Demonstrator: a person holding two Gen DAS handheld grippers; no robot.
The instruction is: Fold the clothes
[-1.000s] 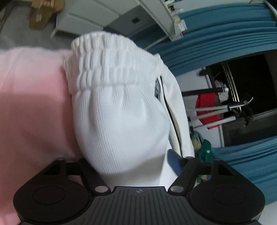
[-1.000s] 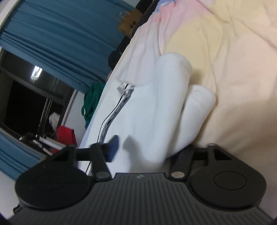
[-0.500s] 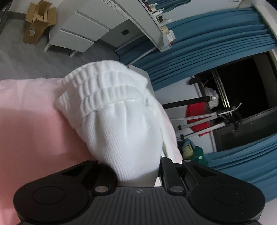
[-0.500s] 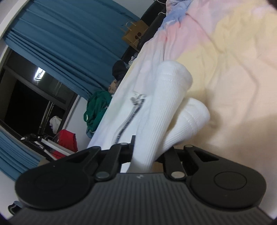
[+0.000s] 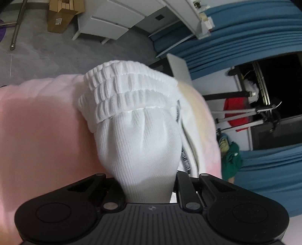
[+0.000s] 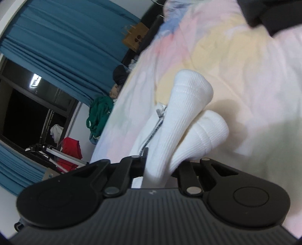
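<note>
A pair of white ribbed trousers lies bunched on a pastel bedsheet. In the left wrist view my left gripper (image 5: 149, 181) is shut on the waist end of the white trousers (image 5: 139, 135), whose elastic waistband (image 5: 130, 94) rises in front of it. In the right wrist view my right gripper (image 6: 160, 167) is shut on the leg end of the trousers (image 6: 169, 135); two ribbed cuffs (image 6: 192, 88) stick up beyond the fingers. A black-and-white side stripe (image 6: 152, 132) shows on the fabric. The fingertips are hidden in the cloth.
The pink and yellow bedsheet (image 6: 245, 75) spreads under the trousers; it also shows in the left wrist view (image 5: 41, 132). Blue curtains (image 6: 56, 47), a green garment (image 6: 100, 113), a tripod (image 5: 251, 113), white drawers (image 5: 109, 20), a cardboard box (image 5: 60, 17) and a dark object (image 6: 268, 15) surround the bed.
Both grippers went from open around the cloth to shut on it. Both ends of the trousers have been lifted and bunched up from the sheet.
</note>
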